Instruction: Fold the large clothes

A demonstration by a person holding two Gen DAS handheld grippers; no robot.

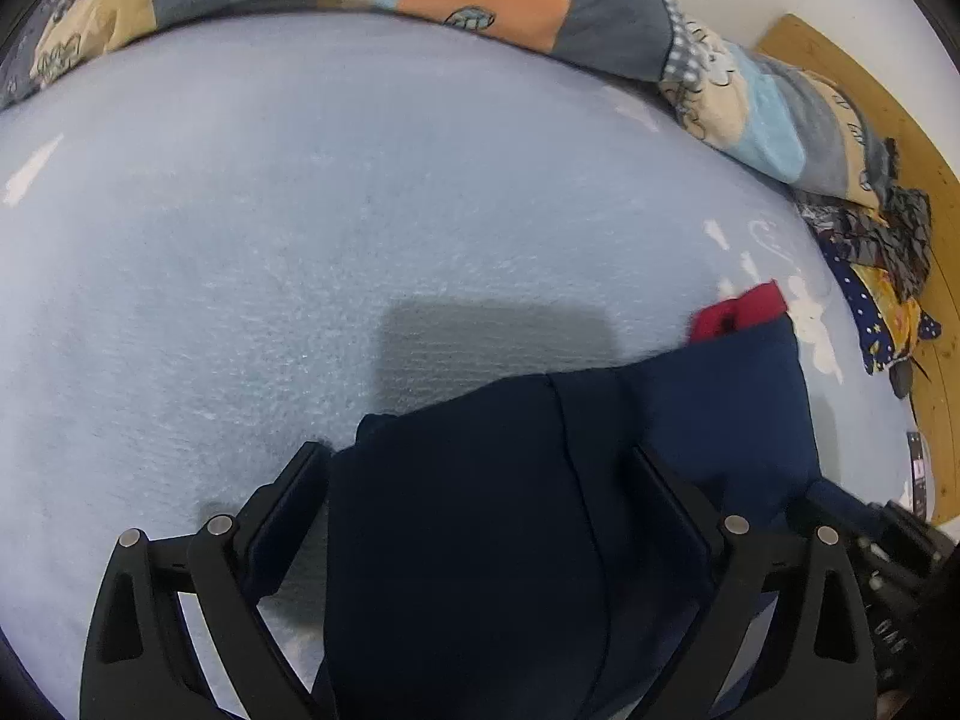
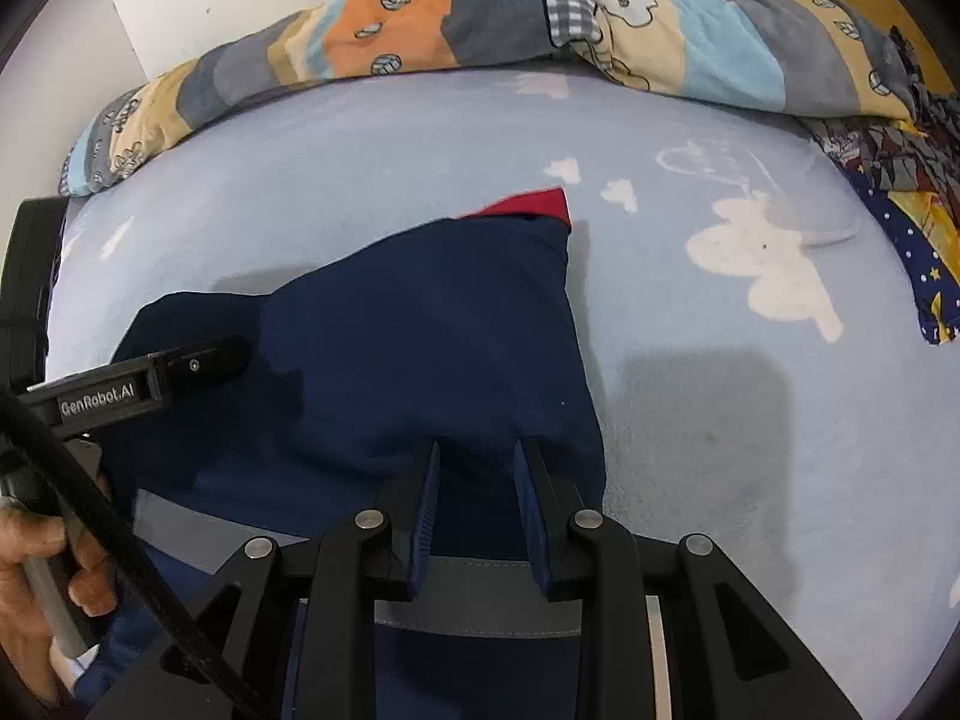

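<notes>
Navy garment (image 2: 432,324), red-edged at the far corner, is spread on the light blue bedsheet (image 2: 372,144). Its near edge is pinched by the right gripper (image 2: 477,456), jaws narrow. The left gripper (image 1: 480,456) is spread wide, cloth draped between. A patchwork blanket (image 2: 600,42) is bunched along the wall. A bare hand (image 2: 36,564) is seen only from the right wrist.

A navy blue garment (image 2: 420,336) lies partly folded on the pale blue bed sheet, its near end raised. A red trim (image 2: 534,204) peeks out at its far corner, toward 1 o'clock
</notes>
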